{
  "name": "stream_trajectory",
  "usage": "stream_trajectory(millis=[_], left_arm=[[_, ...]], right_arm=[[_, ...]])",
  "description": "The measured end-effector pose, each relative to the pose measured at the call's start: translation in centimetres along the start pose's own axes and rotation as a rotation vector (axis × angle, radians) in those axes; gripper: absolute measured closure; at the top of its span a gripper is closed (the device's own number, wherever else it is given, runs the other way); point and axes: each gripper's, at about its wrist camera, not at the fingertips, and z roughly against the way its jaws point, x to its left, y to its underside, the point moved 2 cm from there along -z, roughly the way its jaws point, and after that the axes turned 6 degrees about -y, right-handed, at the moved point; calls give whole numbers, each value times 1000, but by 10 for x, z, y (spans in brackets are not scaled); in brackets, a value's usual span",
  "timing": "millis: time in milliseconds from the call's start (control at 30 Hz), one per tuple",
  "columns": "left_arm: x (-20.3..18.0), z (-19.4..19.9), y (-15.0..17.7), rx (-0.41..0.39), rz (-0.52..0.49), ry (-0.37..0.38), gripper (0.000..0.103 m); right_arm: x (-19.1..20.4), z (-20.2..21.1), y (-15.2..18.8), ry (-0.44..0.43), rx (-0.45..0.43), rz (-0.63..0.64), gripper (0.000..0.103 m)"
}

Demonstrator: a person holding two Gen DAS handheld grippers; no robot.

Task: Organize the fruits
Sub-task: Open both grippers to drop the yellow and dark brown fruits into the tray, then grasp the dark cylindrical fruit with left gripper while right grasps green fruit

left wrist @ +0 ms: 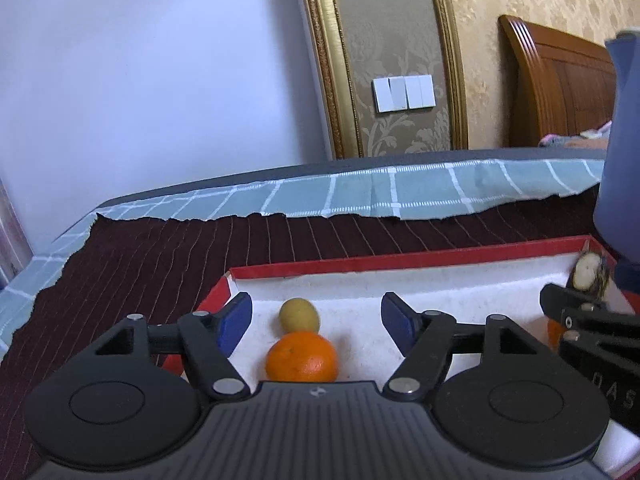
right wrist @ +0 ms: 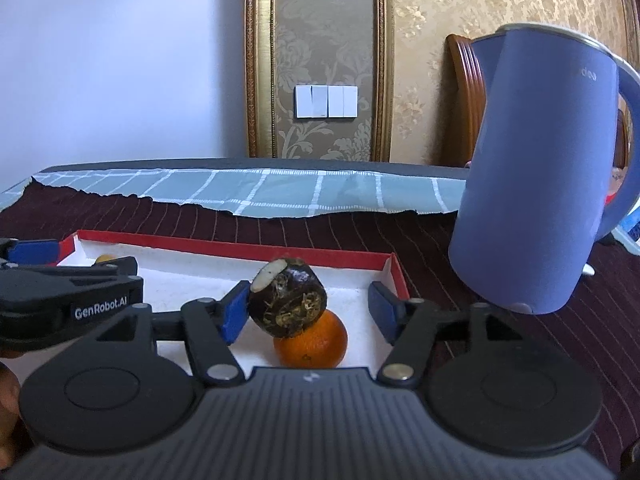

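Both grippers (fingers apart) hover over the red box (left wrist: 400, 258) of fruit.

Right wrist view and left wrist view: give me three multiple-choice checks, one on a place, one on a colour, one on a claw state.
1. The tall blue plastic kettle stands:
A) outside the shallow white-lined cardboard box, to its right
B) inside it
C) to its left

2. The box's rim is:
A) green
B) red
C) black

3. The left claw is:
A) shut on an orange
B) shut, empty
C) open, gripping nothing

Answers: 1 A, the kettle's base sits beyond the box's right corner; 2 B, the edge shows red in both views; 3 C, its blue pads stand wide apart.
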Motion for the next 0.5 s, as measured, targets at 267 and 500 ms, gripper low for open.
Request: stream_trajectory(millis=[267,500], left_arm=[[16,27,-1,4,15,-23,32],[46,74,30,-14,39,2,32]], right_arm=[[-9,10,2,-10,-32,-42,27],[-6,26,9,-29,-61,-19,5]])
